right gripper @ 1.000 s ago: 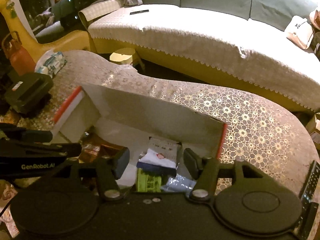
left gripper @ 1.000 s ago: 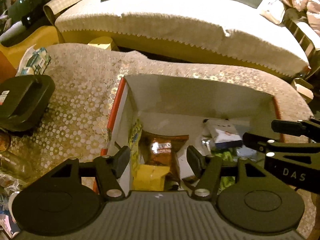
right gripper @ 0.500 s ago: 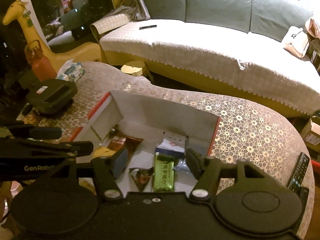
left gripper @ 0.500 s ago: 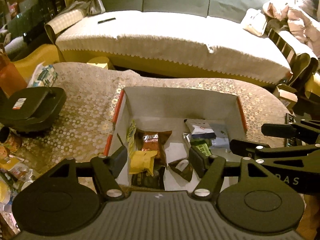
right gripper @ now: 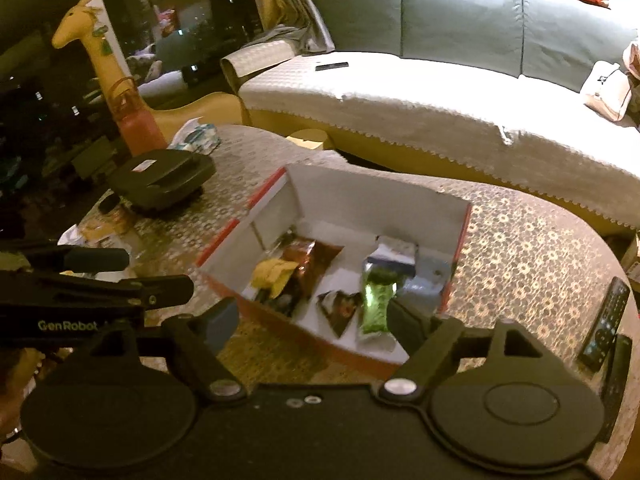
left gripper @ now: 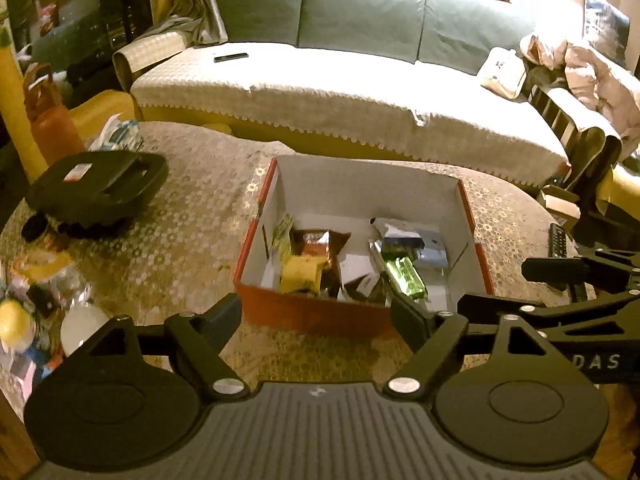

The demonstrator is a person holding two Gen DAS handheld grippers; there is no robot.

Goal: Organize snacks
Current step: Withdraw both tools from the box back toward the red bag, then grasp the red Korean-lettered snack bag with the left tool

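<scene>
Left tool [left gripper: 316, 314] and right tool [right gripper: 310, 320]: both spread, empty, above the table [left gripper: 180, 216]. Red box [left gripper: 312, 312] holds yellow packet [left gripper: 300, 276] and green packet [left gripper: 404, 276].

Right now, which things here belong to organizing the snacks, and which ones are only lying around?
For the job:
- box
- green packet
- yellow packet
- brown packet
- left tongs, open
- right tongs, open

Just lying about:
- remote
- black case
- giraffe toy
- sofa
</scene>
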